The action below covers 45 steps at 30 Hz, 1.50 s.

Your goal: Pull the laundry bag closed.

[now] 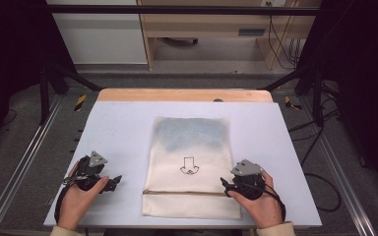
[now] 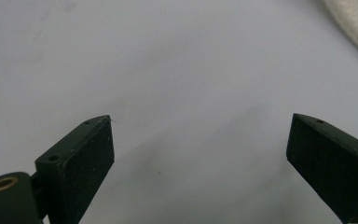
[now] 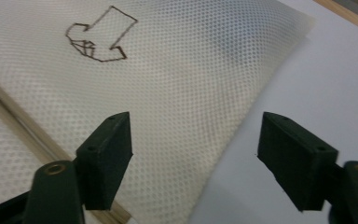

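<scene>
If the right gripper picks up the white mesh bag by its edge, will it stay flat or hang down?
The mesh bag looks like thin netted fabric lying flat, so it would probably droop. It seems light. Pushed, it would likely wrinkle on the table rather than slide whole.

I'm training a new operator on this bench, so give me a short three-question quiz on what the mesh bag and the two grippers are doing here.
1. True or false: the left gripper has the mesh bag between its jaws.
2. Which edge of the bag do the right gripper's jaws straddle? A) the far edge B) its side edge near the drawn arrow C) none, they are over bare table
3. Fill in: in the high view, the arrow on the bag points toward the ____ edge of the table.

Key
1. False: its open jaws are over bare table, with the bag off to one side.
2. B
3. near
</scene>
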Tool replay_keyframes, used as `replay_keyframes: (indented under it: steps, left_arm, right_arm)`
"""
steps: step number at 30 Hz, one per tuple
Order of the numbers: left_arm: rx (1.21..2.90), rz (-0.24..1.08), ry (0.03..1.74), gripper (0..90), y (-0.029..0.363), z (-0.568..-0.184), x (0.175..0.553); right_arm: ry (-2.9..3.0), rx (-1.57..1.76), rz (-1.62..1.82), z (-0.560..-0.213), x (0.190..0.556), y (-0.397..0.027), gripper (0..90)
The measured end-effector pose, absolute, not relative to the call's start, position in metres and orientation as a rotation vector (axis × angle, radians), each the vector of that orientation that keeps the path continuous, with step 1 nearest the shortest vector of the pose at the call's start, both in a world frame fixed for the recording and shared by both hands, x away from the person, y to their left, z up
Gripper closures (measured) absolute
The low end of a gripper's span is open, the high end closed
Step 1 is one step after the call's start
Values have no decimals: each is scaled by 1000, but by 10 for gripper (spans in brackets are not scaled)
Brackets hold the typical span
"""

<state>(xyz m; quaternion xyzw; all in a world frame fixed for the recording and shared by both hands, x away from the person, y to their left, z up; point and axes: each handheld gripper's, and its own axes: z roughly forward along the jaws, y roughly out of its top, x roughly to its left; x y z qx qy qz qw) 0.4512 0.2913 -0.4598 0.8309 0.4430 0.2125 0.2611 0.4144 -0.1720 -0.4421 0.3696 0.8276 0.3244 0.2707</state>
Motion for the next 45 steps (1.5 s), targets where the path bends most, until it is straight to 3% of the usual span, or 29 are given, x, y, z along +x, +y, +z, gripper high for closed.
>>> replay_keyframes:
  steps: [10, 27, 45]
  left_arm:
    - [2190, 600, 1210, 75, 296, -457, 449]
    - [2199, 599, 1243, 80, 300, -458, 449]
    - [2218, 583, 1252, 84, 300, -458, 451]
  right_arm:
    - [2377, 867, 854, -435, 414, -131, 407]
    - [2553, 673, 862, -411, 433, -57, 457]
    - [2754, 491, 811, -406, 441, -3, 600]
